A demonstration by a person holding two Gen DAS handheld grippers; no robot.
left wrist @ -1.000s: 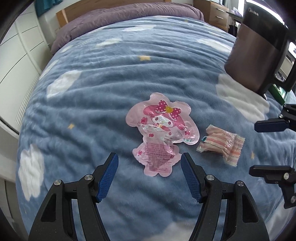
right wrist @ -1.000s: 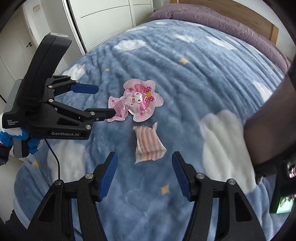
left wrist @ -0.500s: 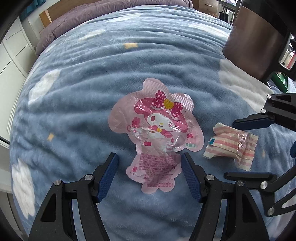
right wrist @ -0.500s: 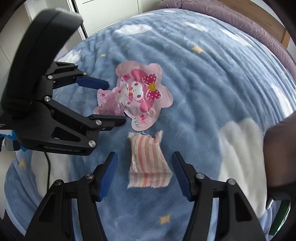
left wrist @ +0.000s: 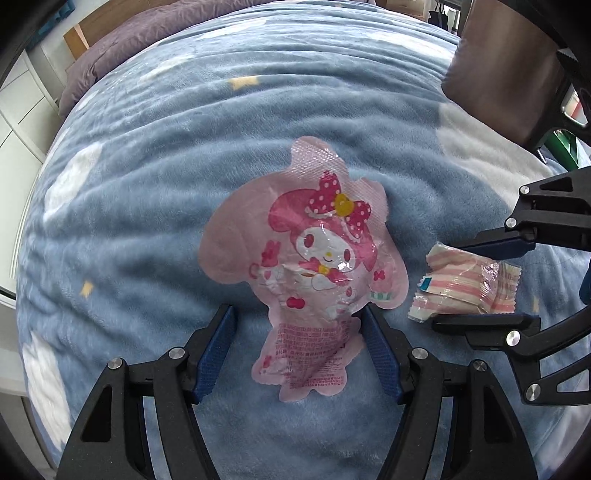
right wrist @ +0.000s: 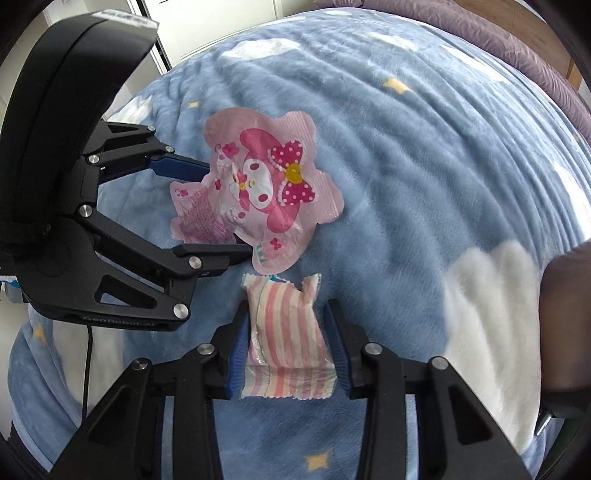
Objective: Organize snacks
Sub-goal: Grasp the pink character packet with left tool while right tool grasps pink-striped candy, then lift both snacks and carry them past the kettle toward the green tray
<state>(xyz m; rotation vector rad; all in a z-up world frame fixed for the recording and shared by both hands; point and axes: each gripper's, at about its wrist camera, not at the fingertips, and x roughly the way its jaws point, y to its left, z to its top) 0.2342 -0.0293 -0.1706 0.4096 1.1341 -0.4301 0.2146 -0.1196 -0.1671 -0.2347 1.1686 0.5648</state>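
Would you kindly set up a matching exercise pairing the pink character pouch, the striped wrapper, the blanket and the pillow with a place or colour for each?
Things:
1. pink character pouch
2. striped wrapper
3. blanket
4. pillow

Descriptions:
A. purple, at the head of the bed
B. between the fingers of the closing right gripper
C. blue with white clouds
D. lower end between the open left gripper's fingers

Pairs: 1-D, 2-B, 3-C, 4-A
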